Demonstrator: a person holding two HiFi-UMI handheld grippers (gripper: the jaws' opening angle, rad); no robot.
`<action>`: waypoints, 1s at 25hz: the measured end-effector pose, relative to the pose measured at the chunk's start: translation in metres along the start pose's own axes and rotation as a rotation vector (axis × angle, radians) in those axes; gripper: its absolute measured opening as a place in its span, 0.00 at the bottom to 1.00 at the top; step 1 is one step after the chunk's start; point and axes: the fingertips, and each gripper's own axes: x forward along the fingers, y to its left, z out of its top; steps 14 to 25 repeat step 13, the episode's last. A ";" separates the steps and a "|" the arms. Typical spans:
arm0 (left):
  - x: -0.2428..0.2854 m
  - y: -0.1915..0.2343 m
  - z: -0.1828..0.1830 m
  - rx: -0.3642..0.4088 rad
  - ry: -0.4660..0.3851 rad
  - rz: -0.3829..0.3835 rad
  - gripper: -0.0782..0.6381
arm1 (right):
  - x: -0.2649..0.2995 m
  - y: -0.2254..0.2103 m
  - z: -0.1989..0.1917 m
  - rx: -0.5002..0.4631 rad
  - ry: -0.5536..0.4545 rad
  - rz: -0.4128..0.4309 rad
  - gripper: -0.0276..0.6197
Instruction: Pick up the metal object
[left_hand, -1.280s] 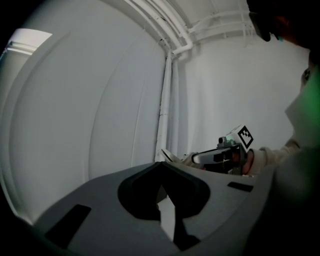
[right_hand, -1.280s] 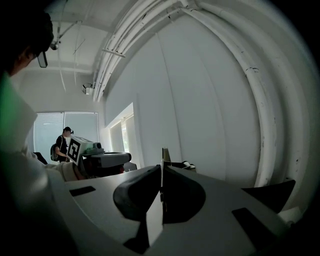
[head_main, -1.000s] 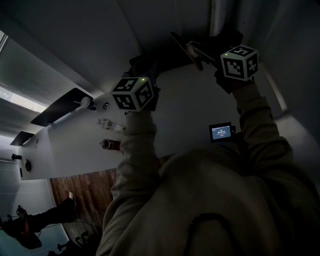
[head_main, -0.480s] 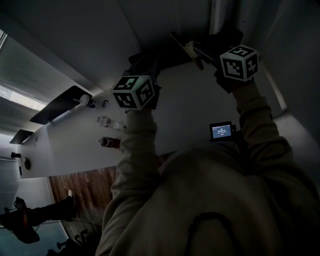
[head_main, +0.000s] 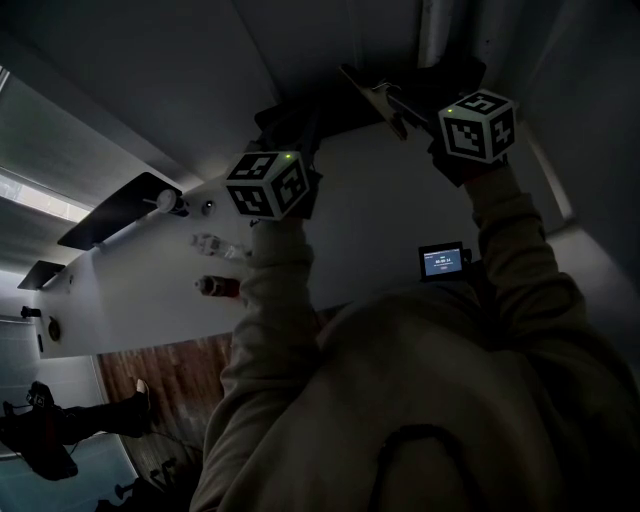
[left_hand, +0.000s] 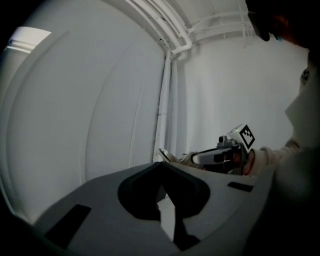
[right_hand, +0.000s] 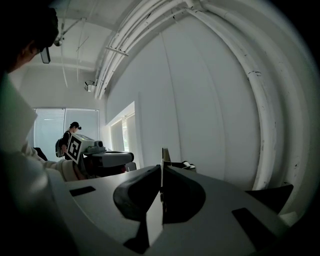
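Between the jaws of the left tool (left_hand: 161, 170) nothing shows: they are pressed together and point at a bare white wall (left_hand: 75, 100). The right tool (right_hand: 161, 161) is the same, its jaws meeting in one line with nothing held, aimed at the wall and some white pipes (right_hand: 262, 100). Both tools are held up high, side by side, well clear of the tabletop (head_main: 130, 300).

Over the last second or so hardly anything has changed. Both tools stay raised and closed with only a slight drift, and a person in the background (head_main: 45, 440) has shifted.

Several small things lie on the tabletop. A brownish cylinder (head_main: 217, 287) sits close to the edge that borders the wooden floor, with a small pale piece (head_main: 215, 244) just beyond it. A round knob (head_main: 168, 201) lies toward the opposite edge. The picture is too dark to tell which of these is the metal object. Neither tool has hold of it, so the pause brings the pick-up no nearer.
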 end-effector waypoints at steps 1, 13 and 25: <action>0.000 0.000 0.000 0.001 0.000 -0.001 0.12 | 0.000 0.000 0.000 -0.001 0.000 0.001 0.08; 0.006 -0.001 -0.001 0.010 0.004 -0.011 0.12 | 0.003 -0.004 0.000 -0.011 0.007 0.006 0.08; 0.006 -0.001 -0.001 0.010 0.004 -0.011 0.12 | 0.003 -0.004 0.000 -0.011 0.007 0.006 0.08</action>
